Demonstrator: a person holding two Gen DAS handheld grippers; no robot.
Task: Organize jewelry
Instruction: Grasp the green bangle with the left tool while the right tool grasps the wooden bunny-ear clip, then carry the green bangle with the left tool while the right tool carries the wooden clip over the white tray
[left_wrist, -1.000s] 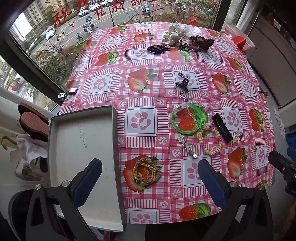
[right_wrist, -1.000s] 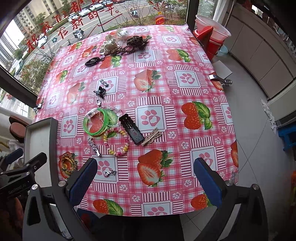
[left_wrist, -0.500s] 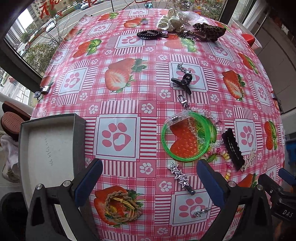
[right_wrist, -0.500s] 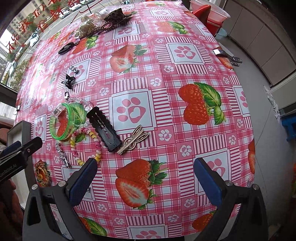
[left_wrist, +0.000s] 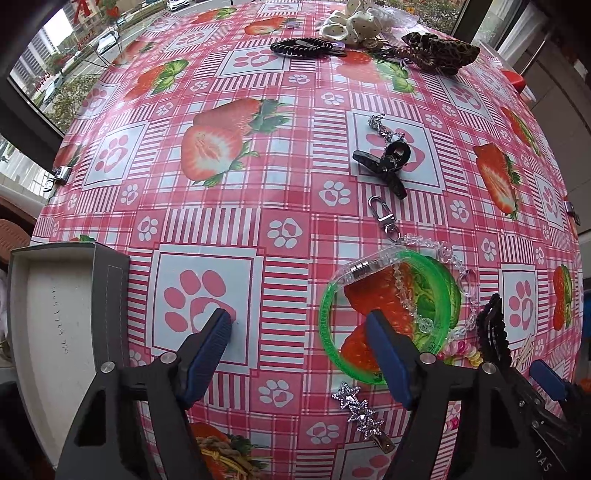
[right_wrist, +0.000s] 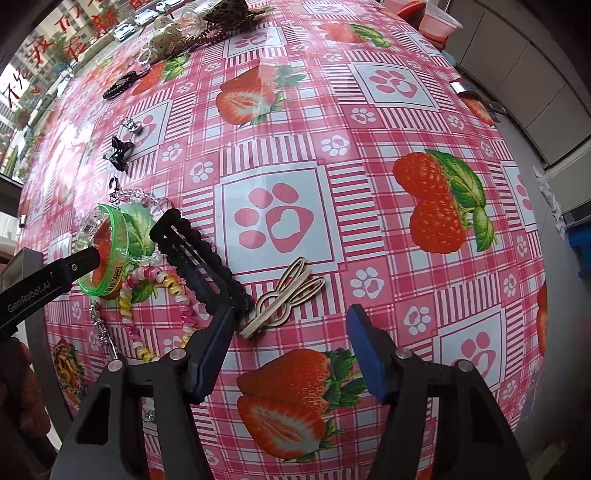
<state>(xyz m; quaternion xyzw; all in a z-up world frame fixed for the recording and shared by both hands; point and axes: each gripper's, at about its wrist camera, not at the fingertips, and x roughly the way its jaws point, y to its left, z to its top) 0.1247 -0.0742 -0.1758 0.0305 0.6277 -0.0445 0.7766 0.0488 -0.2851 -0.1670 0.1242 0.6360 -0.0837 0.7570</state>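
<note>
1. On the table (left_wrist: 236, 177), under a strawberry-print cloth: jewelry and hair pieces lying loose; a grey tray (left_wrist: 55, 325) sits at the near left edge with nothing seen in it.
2. Left tool (left_wrist: 299, 332): fingers spread wide, holding nothing. One finger stands over the green bangle (left_wrist: 391, 314), the other over a paw print. Nothing gripped.
3. Right tool (right_wrist: 291, 325): fingers spread wide, holding nothing. The wooden rabbit clip (right_wrist: 284, 299) lies between them; the left finger is just beside the black barrette (right_wrist: 199, 258).
4. Cluster: bangle, clear bead chain (left_wrist: 436, 280), pastel coil bracelet (right_wrist: 159, 291) and barrette lie touching or overlapping. Star clip (left_wrist: 360, 413) near; braided band (left_wrist: 225, 458) at the near edge.
5. Farther off: black claw clip (left_wrist: 388, 162); scrunchies (left_wrist: 354, 26) at the far end.
6. Risks, as judged:
   - Bead chain crosses the bangle; lifting the bangle may drag the chain along.
   - Rabbit clip lies flat and thin; fingers may slide over it or push it.
   - Right tool's left finger may catch the barrette instead.
   - Both tools work close together; they may collide.
</note>
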